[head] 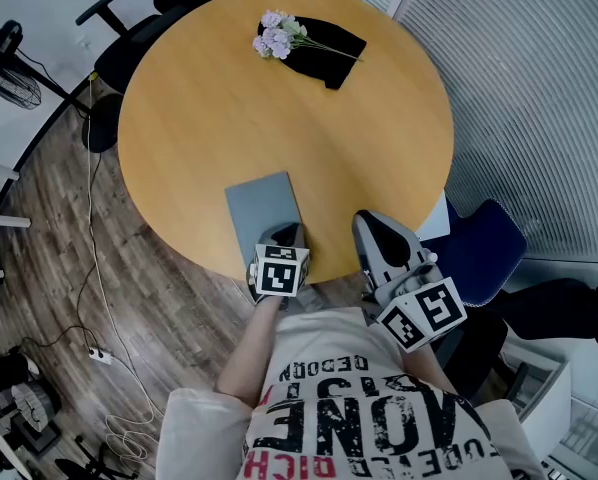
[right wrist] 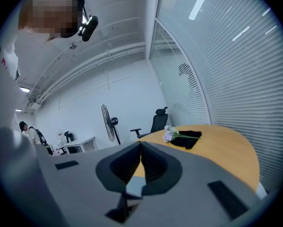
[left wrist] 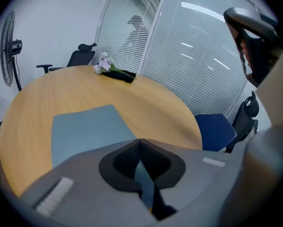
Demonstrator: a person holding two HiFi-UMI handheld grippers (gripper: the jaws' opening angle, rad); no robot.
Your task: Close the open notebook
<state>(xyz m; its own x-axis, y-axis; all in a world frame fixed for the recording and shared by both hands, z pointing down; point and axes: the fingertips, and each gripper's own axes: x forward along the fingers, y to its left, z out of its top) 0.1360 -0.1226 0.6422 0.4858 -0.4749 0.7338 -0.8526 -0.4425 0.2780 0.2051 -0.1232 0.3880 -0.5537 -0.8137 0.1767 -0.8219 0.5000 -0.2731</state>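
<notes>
Head view: notebook (head: 262, 203) lies flat on the round table (head: 199, 98), near the edge closest to the person. It shows one plain grey-blue cover and no open pages. The left gripper (head: 287, 234) points down at the near right corner of the notebook; contact cannot be confirmed. The right gripper (head: 374, 223) sits over the table edge, to the right of the notebook and clear of it. Flowers (head: 277, 36) rest on a black cloth (head: 334, 43) at the far side.

Left gripper view: jaws are fully together, tip against tip, with nothing between them. The notebook (left wrist: 87, 129) lies just ahead and to the left, its cover down flat.

Right gripper view: jaws are together and empty. The gripper looks almost level across the table (right wrist: 222, 150) toward the flowers (right wrist: 170, 134). The notebook cannot be clearly made out here.

Step in hand: the closing appears complete, with the left gripper at the cover's edge. Next move, as judged: lift the left gripper straight clear so the cover is neither dragged nor flipped back open. The right gripper needs no action.
</notes>
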